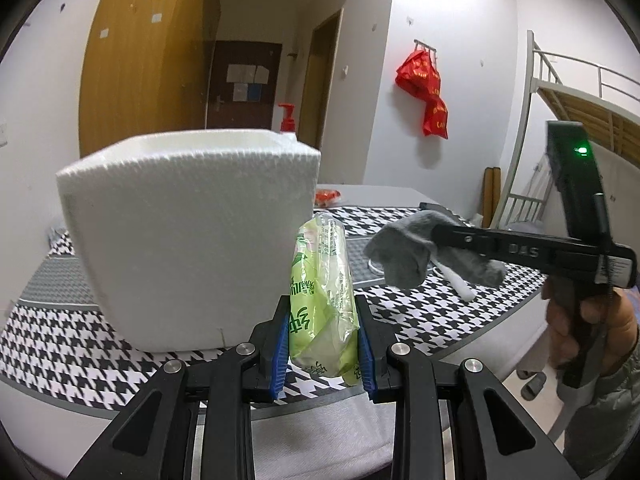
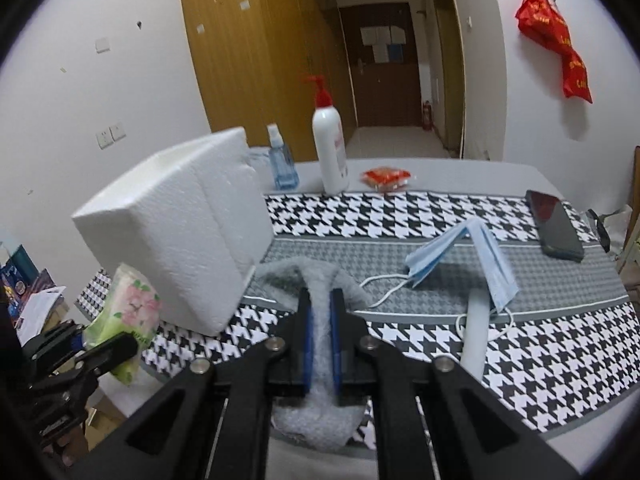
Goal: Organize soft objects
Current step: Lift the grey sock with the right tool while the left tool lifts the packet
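Note:
My left gripper (image 1: 323,312) is shut on a green tissue pack (image 1: 324,288), held above the table next to the right side of a white foam box (image 1: 188,236). It also shows in the right wrist view (image 2: 128,312), in the left gripper (image 2: 100,340). My right gripper (image 2: 320,300) is shut on a grey fuzzy sock (image 2: 320,344), held above the table right of the foam box (image 2: 180,232). In the left wrist view the grey sock (image 1: 404,252) hangs from the right gripper (image 1: 440,236). A blue face mask (image 2: 464,256) lies on the houndstooth cloth (image 2: 520,352).
A white pump bottle (image 2: 330,148), a small blue spray bottle (image 2: 282,160) and a red packet (image 2: 386,178) stand at the table's far side. A black phone (image 2: 554,224) lies at the right. A white tube-like item (image 2: 476,332) lies near the mask. A bunk bed (image 1: 580,92) stands to the right.

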The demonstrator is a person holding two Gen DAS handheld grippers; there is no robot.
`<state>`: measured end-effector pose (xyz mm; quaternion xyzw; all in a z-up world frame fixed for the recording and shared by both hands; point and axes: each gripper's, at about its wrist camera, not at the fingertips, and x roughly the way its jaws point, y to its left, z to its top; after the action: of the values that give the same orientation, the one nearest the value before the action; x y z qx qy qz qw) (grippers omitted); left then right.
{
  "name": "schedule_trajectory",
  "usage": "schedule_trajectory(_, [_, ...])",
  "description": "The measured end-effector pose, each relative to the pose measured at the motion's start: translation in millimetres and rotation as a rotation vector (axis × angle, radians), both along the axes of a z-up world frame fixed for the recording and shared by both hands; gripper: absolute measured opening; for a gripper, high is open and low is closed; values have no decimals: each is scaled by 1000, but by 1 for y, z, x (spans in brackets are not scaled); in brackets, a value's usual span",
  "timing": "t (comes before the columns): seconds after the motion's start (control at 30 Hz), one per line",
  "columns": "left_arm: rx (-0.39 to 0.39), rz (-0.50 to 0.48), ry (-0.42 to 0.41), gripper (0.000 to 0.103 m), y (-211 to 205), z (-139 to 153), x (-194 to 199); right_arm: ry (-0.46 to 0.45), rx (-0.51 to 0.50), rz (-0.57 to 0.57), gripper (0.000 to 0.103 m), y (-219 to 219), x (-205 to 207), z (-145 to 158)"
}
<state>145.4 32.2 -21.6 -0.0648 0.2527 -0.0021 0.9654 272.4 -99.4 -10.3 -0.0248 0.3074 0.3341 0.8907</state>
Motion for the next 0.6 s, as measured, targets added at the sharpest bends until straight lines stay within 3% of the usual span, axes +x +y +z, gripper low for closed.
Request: schedule_trajectory(0.6, [65,25,-89,30,8,43,-38,-144,123,16,10,-28,-62,51])
